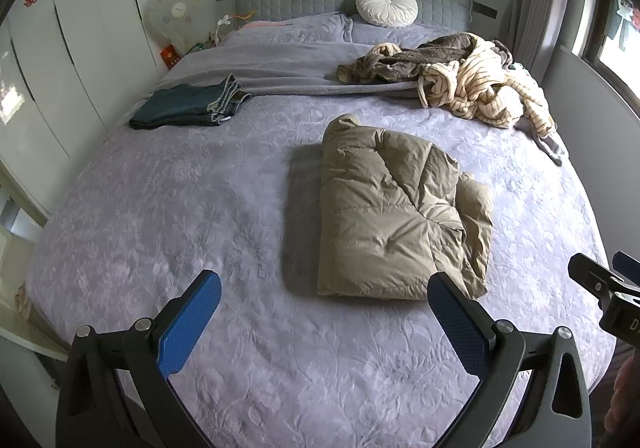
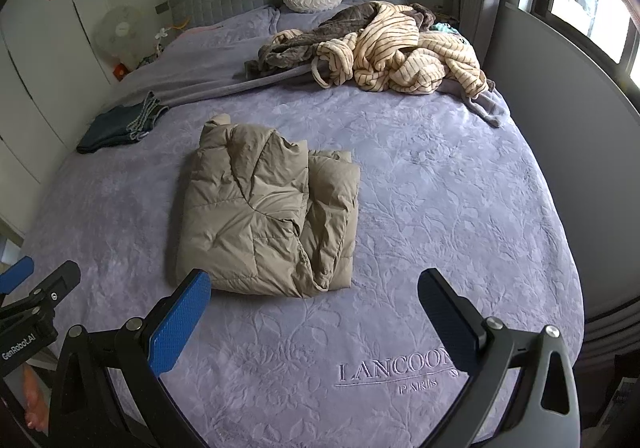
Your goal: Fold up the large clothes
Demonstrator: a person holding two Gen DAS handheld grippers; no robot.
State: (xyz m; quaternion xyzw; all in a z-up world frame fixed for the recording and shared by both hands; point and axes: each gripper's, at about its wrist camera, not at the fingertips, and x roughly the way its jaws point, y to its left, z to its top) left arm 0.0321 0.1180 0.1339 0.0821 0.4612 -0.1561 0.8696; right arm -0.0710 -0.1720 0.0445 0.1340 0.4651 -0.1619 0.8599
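- Jeans (image 1: 188, 106), upper left of the left wrist frame: folded flat near the bed's (image 1: 160, 216) far left side. Judged finished.
- Left tongs (image 1: 324, 312), lower centre of the same frame: spread wide, empty, above the bedspread just short of the jacket's near edge.
- Puffer jacket (image 1: 384, 216), centre of frame: beige, folded into a compact rectangle, one layer showing along its right side. Judged finished or nearly so; nothing touches it.
- Right tongs (image 2: 314, 300), lower centre of the right wrist frame: likewise spread wide and empty, clear of the jacket.
- Striped robe (image 1: 480, 88) and grey-brown garment (image 1: 432, 56), upper right: heaped together, unfolded, well apart from both tongs. Judged the remaining work.
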